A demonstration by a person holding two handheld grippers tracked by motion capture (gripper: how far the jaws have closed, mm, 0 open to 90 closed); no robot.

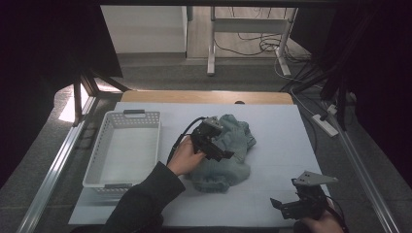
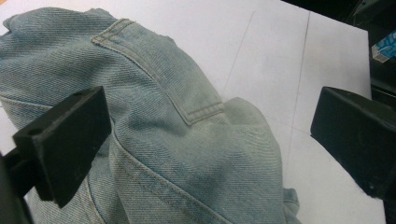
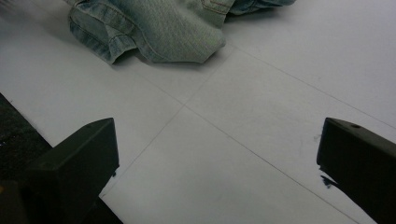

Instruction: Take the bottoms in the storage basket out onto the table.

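A crumpled pair of light blue jeans [image 1: 239, 137] lies in the middle of the white table cover [image 1: 277, 145]. A hand holds my left gripper [image 1: 221, 150] over the jeans' left side. In the left gripper view its jaws stand wide apart, and the left gripper [image 2: 205, 135] is open, with the denim [image 2: 163, 93] and a stitched pocket seam below and between them. My right gripper [image 1: 282, 206] is near the table's front right edge, well apart from the jeans. The right gripper [image 3: 215, 154] is open above bare cover, with the jeans' hem [image 3: 173, 28] farther ahead.
A white perforated basket [image 1: 97, 155] stands at the left of the table, close beside the left forearm. Metal rails run along both table sides. Beyond the far edge are desk legs and cables on the floor.
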